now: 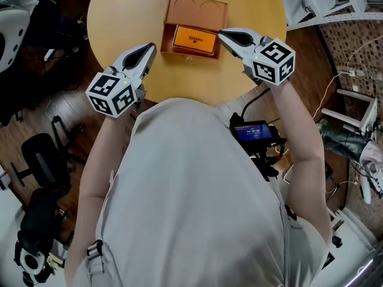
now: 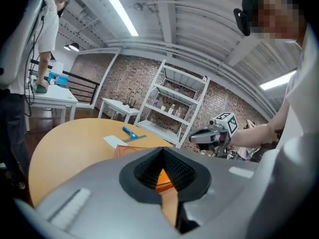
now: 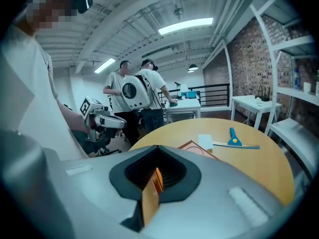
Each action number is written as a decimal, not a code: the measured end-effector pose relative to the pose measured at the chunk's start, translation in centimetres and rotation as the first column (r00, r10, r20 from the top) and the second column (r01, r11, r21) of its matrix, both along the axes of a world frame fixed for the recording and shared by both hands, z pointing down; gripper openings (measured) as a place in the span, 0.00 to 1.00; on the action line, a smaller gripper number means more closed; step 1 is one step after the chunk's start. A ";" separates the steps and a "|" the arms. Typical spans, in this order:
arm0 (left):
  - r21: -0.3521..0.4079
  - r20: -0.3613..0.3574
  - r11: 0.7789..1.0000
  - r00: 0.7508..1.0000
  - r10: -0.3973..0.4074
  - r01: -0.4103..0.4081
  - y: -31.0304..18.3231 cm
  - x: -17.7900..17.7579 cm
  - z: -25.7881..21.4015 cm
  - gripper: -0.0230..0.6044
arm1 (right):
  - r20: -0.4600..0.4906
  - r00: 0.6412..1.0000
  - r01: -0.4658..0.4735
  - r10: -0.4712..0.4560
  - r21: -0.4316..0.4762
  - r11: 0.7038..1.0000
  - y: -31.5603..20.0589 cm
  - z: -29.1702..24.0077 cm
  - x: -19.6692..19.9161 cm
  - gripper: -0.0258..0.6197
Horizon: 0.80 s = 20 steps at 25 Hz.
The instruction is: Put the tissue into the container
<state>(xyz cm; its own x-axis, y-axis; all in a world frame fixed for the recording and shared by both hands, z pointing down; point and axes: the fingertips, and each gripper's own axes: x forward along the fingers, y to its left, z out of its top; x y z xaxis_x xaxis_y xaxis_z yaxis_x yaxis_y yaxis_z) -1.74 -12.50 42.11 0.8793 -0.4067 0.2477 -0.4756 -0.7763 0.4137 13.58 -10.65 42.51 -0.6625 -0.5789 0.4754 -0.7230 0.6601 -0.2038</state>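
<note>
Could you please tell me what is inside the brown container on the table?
An orange packet lies in the near half of the brown container; the far half shows only two round outlines. Whatever is beneath the packet is covered.

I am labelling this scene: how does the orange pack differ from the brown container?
The orange pack is bright and smaller; the brown container is duller and larger. The pack is a flat block lying inside; the container is an open tray with two round recesses. Both are rectangular.

Table (image 1: pixel 119 11) smooth matt wood; container (image 1: pixel 197 6) matt brown, cardboard-like; tissue pack (image 1: pixel 194 39) smooth orange.
</note>
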 end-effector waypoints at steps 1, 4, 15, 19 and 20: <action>0.010 -0.004 1.000 1.000 0.020 -0.020 -0.5 1.0 0.2 0.04 | 0.004 1.000 -0.012 0.012 0.024 1.000 0.2 -0.3 0.6 0.04; 0.023 -0.002 0.996 0.996 0.091 -0.091 -1.4 3.7 0.7 0.04 | 0.017 0.999 -0.036 0.035 0.094 0.995 0.9 -1.2 1.8 0.04; 0.017 0.020 0.972 0.972 0.234 -0.235 -0.8 8.4 1.9 0.04 | 0.055 0.997 -0.061 0.050 0.204 0.977 2.6 -2.4 3.1 0.04; 0.011 0.026 0.967 0.966 0.256 -0.256 -0.5 9.2 2.0 0.04 | 0.077 0.994 -0.099 0.083 0.232 0.968 2.9 -2.9 3.7 0.04; 0.011 0.026 0.966 0.965 0.259 -0.260 -0.5 9.4 2.0 0.04 | 0.080 0.993 -0.105 0.088 0.236 0.966 2.9 -3.0 3.8 0.04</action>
<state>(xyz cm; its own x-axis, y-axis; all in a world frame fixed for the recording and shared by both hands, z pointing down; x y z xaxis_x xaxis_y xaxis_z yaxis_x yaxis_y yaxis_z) 7.62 -12.98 44.12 0.9491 -0.1689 0.2657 -0.2666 -0.8802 0.3928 17.40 -7.76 39.47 -0.6241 -0.7331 0.2703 -0.7754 0.6236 -0.0992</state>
